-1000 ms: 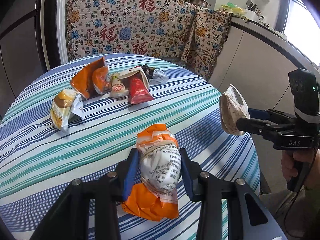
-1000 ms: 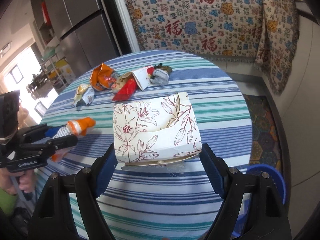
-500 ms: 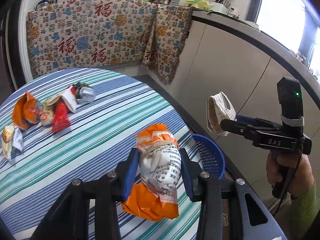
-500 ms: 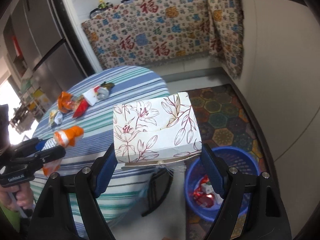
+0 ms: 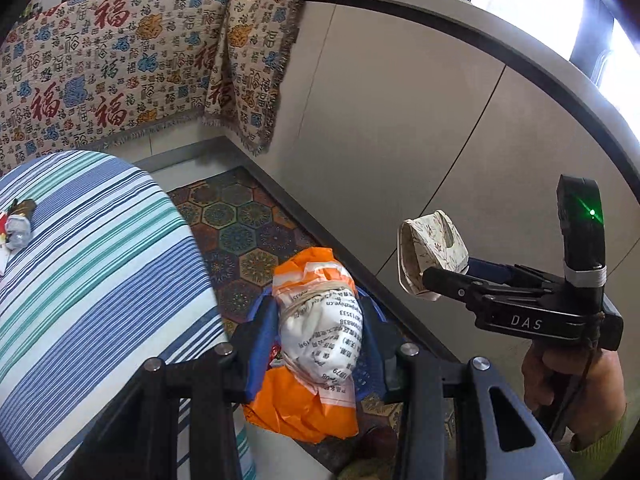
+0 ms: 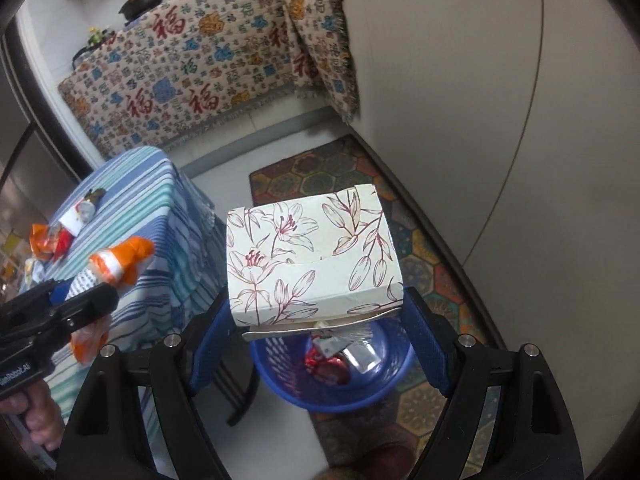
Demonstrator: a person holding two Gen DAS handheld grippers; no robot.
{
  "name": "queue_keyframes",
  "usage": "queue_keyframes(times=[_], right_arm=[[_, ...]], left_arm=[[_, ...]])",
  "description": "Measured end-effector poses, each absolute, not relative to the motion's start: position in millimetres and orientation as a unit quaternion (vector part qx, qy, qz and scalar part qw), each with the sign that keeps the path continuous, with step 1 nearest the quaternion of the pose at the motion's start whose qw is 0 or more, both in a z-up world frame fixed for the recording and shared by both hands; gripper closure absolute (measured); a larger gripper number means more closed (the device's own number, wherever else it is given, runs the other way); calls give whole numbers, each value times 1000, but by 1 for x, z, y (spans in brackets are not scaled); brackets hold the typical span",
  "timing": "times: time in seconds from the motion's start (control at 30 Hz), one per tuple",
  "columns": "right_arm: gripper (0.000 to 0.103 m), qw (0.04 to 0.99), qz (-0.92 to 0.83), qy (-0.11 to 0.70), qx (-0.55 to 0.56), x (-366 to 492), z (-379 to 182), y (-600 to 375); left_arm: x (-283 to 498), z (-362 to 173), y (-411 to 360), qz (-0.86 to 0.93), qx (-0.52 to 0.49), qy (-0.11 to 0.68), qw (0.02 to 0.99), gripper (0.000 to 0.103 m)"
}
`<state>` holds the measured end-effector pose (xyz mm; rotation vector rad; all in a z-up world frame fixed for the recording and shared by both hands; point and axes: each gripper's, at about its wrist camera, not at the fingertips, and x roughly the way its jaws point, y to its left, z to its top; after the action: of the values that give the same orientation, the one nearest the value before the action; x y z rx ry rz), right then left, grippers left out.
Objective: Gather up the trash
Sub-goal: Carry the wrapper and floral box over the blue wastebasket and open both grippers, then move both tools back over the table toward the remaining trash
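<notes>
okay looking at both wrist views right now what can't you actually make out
- Blue bin: right wrist view, the floral box covers its far rim and part of its contents; left wrist view, the orange and white packet hides nearly all of it.
- Wrappers on the striped table: too small to identify.
- Packet's print: reversed and crumpled, unreadable.

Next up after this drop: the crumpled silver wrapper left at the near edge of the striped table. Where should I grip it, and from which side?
Judging from the left wrist view, take the silver wrapper across its bunched middle, coming down from above. It lies as a low crumpled wad on the striped table with other scraps touching its left side, so a side approach would likely push it around. Its far side is cut off.
</notes>
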<state>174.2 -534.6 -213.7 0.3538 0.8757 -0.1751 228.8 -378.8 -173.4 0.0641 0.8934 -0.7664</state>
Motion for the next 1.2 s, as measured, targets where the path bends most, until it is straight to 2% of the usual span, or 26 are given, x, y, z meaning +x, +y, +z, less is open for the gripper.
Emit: queue_keyframes(times=[0.77,0.83,0.87,0.9,0.93,1.2], right_arm=[[19,863,-96,422,262,181,-237,-577],[14,862,-88,413,281,183,-238,-579],[7,862,-86,406,290,184,-237,-579],[7,863,-90,401,293,184,-236,-580],[7,866,-97,394,291,183,-233,-580],[5,881,-109,368,277,179,-217,-578]], left_arm=[[249,-230,-443,-379,64,463,799,62],[248,-236,-447,-380,70,463,797,59],[249,-238,-448,-379,72,466,796,50],[250,-241,-450,-377,73,467,796,35],[251,-244,-451,-376,71,465,798,31],[257,-236,-440,-364,41,458,810,30]])
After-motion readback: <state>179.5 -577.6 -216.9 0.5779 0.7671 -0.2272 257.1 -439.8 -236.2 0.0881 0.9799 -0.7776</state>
